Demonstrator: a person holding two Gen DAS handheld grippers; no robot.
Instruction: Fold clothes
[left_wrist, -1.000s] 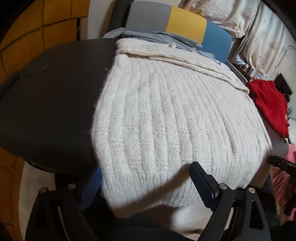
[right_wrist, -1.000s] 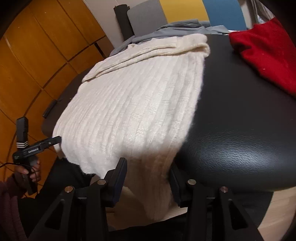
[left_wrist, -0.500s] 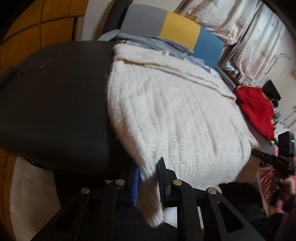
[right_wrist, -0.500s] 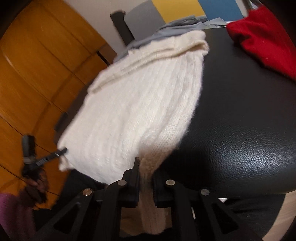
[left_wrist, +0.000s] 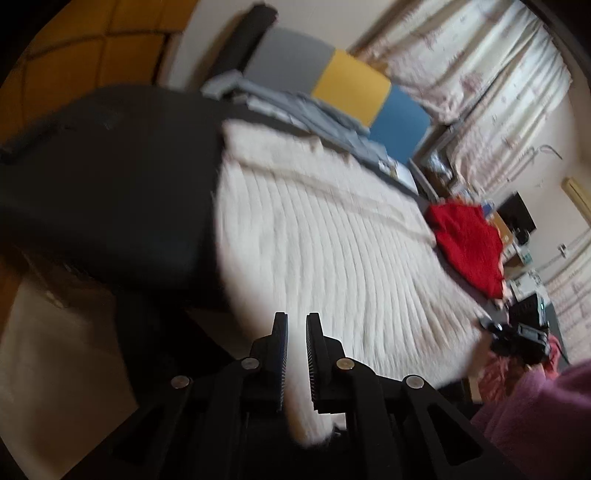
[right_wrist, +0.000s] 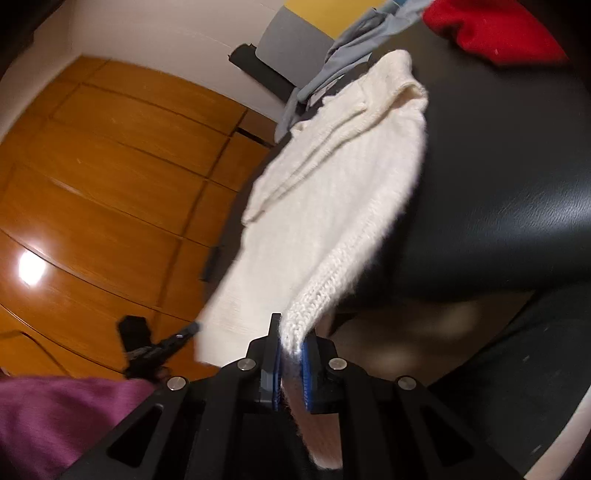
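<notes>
Left gripper (left_wrist: 295, 332): clamped on the near hem corner of the white sweater (left_wrist: 332, 251).
White sweater: spread ribbed over the black bench (left_wrist: 110, 192), its hem hanging off the near edge.
Right gripper (right_wrist: 291, 343): clamped on the sweater's other hem corner, lifted off the bench.
Red garment (left_wrist: 467, 243): on the bench beyond the sweater's right side.

Left claw (left_wrist: 296, 332), fingers nearly together, pinches a white knit hem between its blue-lined pads. Right claw (right_wrist: 291, 345) is likewise clamped on a hem corner, fabric bunched between its blue pads. Each claw appears in the other's view, gripped by a hand emerging from a purple sleeve (right_wrist: 55, 417).
</notes>
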